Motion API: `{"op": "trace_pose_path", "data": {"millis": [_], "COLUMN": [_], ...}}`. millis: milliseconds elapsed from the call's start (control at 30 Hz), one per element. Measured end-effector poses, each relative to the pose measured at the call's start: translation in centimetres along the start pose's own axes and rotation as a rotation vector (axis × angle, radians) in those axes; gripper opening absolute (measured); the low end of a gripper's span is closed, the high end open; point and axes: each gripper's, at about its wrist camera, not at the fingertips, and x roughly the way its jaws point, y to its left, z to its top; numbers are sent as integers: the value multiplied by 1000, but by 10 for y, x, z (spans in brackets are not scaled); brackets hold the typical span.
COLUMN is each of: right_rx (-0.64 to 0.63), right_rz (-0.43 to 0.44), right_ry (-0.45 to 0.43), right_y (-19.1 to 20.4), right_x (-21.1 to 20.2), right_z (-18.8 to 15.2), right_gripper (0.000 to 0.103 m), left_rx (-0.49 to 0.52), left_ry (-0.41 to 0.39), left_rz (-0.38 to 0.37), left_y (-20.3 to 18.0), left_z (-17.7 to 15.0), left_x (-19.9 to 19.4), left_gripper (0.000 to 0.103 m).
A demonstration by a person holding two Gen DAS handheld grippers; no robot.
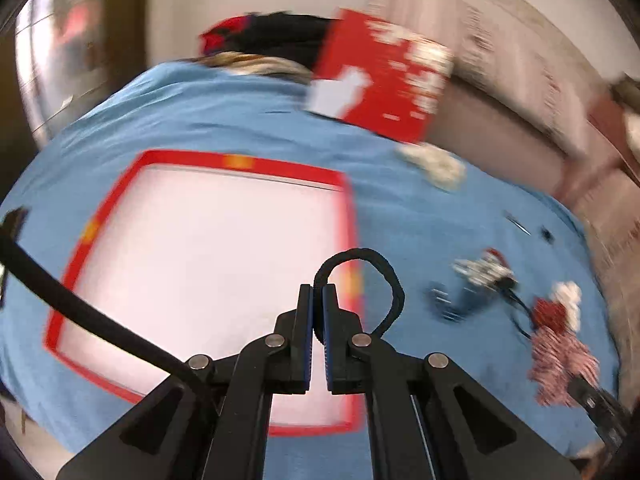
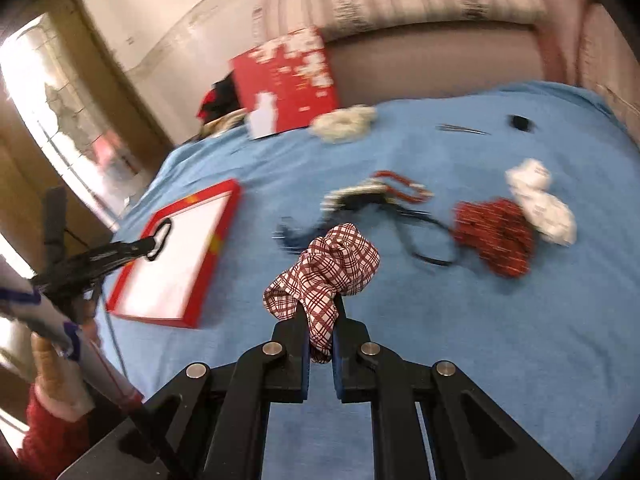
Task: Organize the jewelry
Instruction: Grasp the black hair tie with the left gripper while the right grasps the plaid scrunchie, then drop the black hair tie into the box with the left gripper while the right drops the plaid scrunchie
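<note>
No writing can be read anywhere — both views are blurred. The red box lid (image 2: 286, 82) propped at the back of the blue cloth (image 2: 440, 320) carries white marks and small pale specks that may be print — too smeared to make out.

Left hand-held gripper (image 1: 319, 312) raised, jaws pinched nearly closed on a black loop, right hand-held gripper (image 2: 321, 334) raised, jaws clamped on plaid fabric
</note>
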Motion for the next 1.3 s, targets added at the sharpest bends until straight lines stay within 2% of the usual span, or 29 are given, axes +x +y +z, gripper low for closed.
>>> {"op": "trace_pose_path", "data": {"millis": [100,333,500,567,633,700,767,833,867,900,1000,1033,1167,1300], "right_rx": [-48,-160,-224,-254,-283,-310,-331,-326,-320,-313,-301,-297,-263,-201], "right_rz": [54,175,193,172,140,93,45,30,32,34,34,34,20,-64], "right_ry": [33,143,216,228,244,245,235,235,232,221,197,192,162,127], "right_y": [40,131,181,192,200,203,203,199,197,194,187,183,155,97], "right_x": [17,78,130,145,159,168,171,171,168,163,146,141,108,70], "right_z": [9,15,9,4,-2,-5,-5,-5,-3,-2,2,3,3,0], "right_gripper": [9,9,9,9,9,11,13,27,39,45,47,47,48,48], "left_rx": [-71,-230,-300,-319,-345,-361,-362,-356,-352,-345,-322,-321,-286,-216], "left_ry": [2,47,71,73,72,68,55,33,13,-5,-38,-47,-90,-135], "left_rz": [72,175,243,282,282,274,281,279,272,271,264,248,177,123], "left_y": [38,118,154,162,169,171,170,167,165,161,151,148,127,95], "left_z": [4,4,0,-2,-4,-5,-4,-3,-4,-3,-2,-3,-4,-6], "left_x": [5,8,8,7,5,2,0,-5,-10,-14,-20,-22,-33,-40], "left_gripper": [4,4,4,4,4,4,11,31,35,37,40,43,44,50]}}
